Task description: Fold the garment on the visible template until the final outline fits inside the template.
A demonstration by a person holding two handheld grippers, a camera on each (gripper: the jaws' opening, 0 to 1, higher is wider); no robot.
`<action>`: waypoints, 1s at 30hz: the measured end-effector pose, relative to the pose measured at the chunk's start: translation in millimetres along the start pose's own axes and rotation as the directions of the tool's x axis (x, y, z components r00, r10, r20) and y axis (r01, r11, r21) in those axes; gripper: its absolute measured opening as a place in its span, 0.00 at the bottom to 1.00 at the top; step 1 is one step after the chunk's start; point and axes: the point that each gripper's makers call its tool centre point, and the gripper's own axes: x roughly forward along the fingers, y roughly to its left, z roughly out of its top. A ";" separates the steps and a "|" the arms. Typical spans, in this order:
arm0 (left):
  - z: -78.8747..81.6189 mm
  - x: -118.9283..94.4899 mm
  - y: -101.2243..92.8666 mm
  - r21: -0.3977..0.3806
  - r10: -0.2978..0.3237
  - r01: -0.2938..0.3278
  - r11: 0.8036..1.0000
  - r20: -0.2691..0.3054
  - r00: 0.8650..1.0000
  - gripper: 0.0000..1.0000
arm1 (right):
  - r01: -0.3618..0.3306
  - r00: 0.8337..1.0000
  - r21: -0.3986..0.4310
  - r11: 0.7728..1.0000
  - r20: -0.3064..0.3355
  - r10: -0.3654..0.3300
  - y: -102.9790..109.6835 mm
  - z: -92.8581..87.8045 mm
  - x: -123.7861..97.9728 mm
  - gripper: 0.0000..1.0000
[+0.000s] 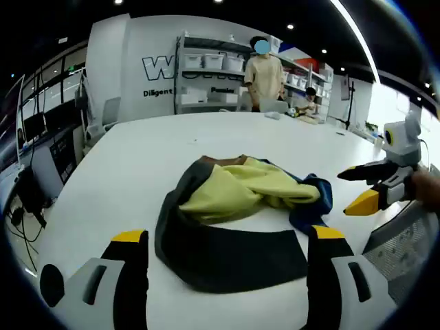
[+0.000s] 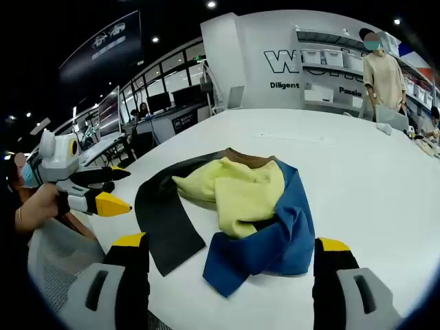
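A crumpled garment [image 1: 234, 206] [image 2: 234, 199] lies bunched on the white table [image 1: 137, 158] [image 2: 357, 165], with yellow, dark grey, blue and brown panels. No template outline can be made out on the table. My left gripper [image 1: 230, 237] stands open just before the dark grey part, holding nothing; it also enters the right gripper view [image 2: 117, 189] from the left, held by a hand. My right gripper [image 2: 230, 244] is open in front of the blue panel [image 2: 265, 240], with nothing between its jaws, and it comes into the left gripper view [image 1: 357, 187] from the right.
A person [image 1: 265, 75] [image 2: 381, 72] stands at the far side of the table near white shelves [image 1: 213, 69] with bins. Another person sits at the back right [image 1: 311, 102]. A mesh chair back [image 1: 402, 244] [image 2: 58, 258] is close to the table edge. Desks with monitors [image 2: 158, 103] line the left.
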 end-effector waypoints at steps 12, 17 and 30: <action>-2.6 0.6 1.1 0.003 0.005 -0.005 1.000 -0.014 1.000 0.99 | 0.018 1.000 -0.022 1.000 -0.018 -0.019 -2.8 -3.2 1.1 0.99; -2.7 0.6 1.8 0.002 0.008 -0.008 1.000 -0.015 1.000 0.99 | 0.029 0.999 -0.025 0.999 -0.022 -0.029 -4.7 -3.9 1.2 0.99; -4.9 0.5 3.6 0.003 0.017 -0.017 1.000 -0.027 0.999 0.98 | 0.040 0.998 -0.058 0.998 -0.050 -0.043 -4.2 -10.2 1.9 0.99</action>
